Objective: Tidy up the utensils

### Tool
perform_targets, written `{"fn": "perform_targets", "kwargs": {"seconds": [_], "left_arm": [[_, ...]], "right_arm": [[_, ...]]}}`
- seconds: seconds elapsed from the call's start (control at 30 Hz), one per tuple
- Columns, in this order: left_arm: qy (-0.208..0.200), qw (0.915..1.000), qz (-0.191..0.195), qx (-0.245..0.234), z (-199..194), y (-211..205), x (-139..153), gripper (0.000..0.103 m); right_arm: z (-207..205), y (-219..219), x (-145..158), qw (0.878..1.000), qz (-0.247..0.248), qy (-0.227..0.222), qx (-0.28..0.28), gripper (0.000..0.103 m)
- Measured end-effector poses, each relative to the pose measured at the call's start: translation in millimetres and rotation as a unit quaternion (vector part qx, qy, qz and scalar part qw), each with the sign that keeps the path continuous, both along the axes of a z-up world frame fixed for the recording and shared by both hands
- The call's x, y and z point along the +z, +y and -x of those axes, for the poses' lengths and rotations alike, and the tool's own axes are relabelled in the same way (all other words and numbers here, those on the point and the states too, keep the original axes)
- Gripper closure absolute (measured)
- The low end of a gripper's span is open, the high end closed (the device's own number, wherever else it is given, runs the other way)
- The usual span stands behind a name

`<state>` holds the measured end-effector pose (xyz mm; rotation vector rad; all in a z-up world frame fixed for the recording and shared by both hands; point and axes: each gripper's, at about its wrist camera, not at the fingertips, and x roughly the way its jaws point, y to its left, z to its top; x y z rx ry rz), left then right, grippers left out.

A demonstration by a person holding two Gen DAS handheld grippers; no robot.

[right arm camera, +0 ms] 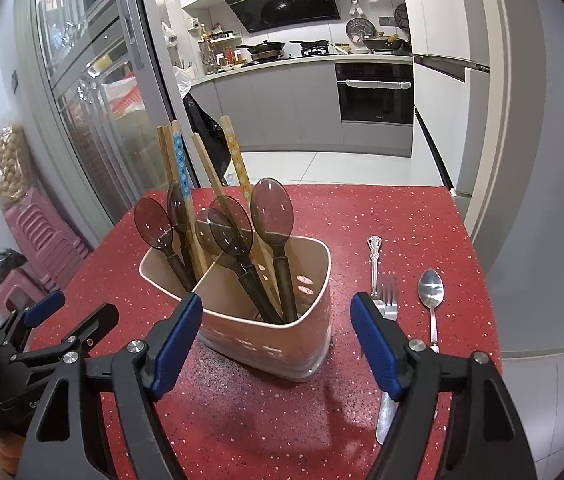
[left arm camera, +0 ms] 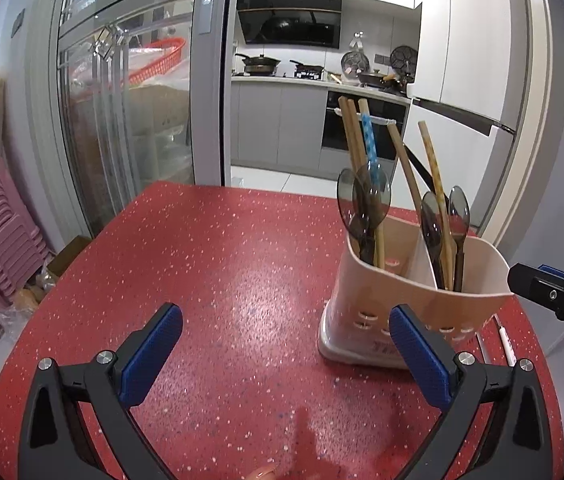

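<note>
Left gripper: spread about as wide as it went, nothing between the blue pads, just hovering over bare red table to the left of the utensil holder. Its right pad sat in front of the holder's lower corner; couldn't tell if it touched.

Right gripper: jaws also apart and empty, parked on the near side of the holder, which showed through the gap.

Holder: pinkish tub with two compartments, standing upright, each side stuffed with smoky plastic spoons and wooden chopsticks poking up.

Only in the right wrist view: a fork, a metal spoon and an ornate silver handle lying flat on the table right of the holder, plus what looked like a knife blade partly hidden behind the right finger.

Only in the left wrist view: a thin white stick-like thing just right of the holder; too small to identify.
</note>
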<state>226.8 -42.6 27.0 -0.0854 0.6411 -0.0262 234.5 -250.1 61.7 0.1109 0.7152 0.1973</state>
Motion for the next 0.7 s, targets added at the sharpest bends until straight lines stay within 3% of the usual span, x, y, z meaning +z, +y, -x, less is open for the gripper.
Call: {"fn": "perform_targets", "kwargs": {"seconds": [0.17,0.27,0.7], "left_arm": [[0.014,0.9999,0.003,0.002,6,3,-4,0.0],[0.022,0.9998,0.003,0.001,12,5,-8,0.0],[0.036,0.9992,0.013,0.006,44,7,-24,0.0]], "right_arm": [[7,-3,-5,1.0,0.002,0.013,-0.008,0.021],[10,-5,-7,1.0,0.002,0.018,-0.011,0.013],[35,-1,-12,1.0,0.002,0.021,-0.017,0.012]]}}
